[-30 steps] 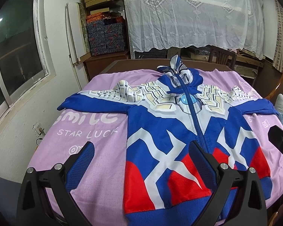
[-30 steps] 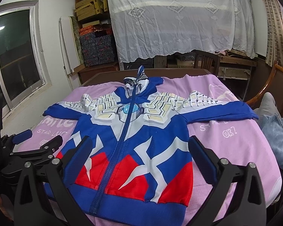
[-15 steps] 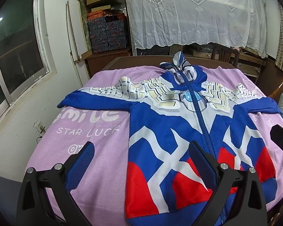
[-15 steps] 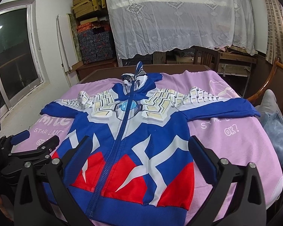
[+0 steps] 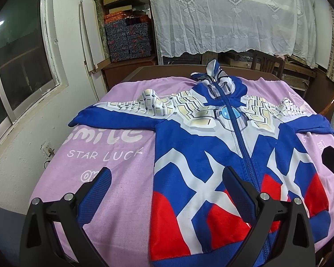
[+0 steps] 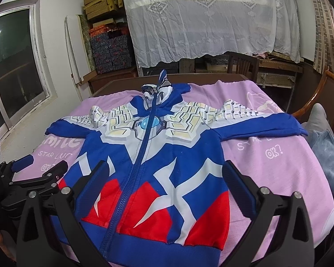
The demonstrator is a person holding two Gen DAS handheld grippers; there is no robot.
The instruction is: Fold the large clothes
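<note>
We see a zip-up hooded jacket [image 5: 222,155] lying face up and spread flat on a pink blanket [image 5: 113,155] that covers the bench. It is blue with white angular bands, red panels low on the body above a blue hem, pale armour-like print across chest and upper sleeves, and a light blue oval at the chest. The zip is closed. Both sleeves stretch straight out sideways; the hood lies crumpled at the far end.
</note>
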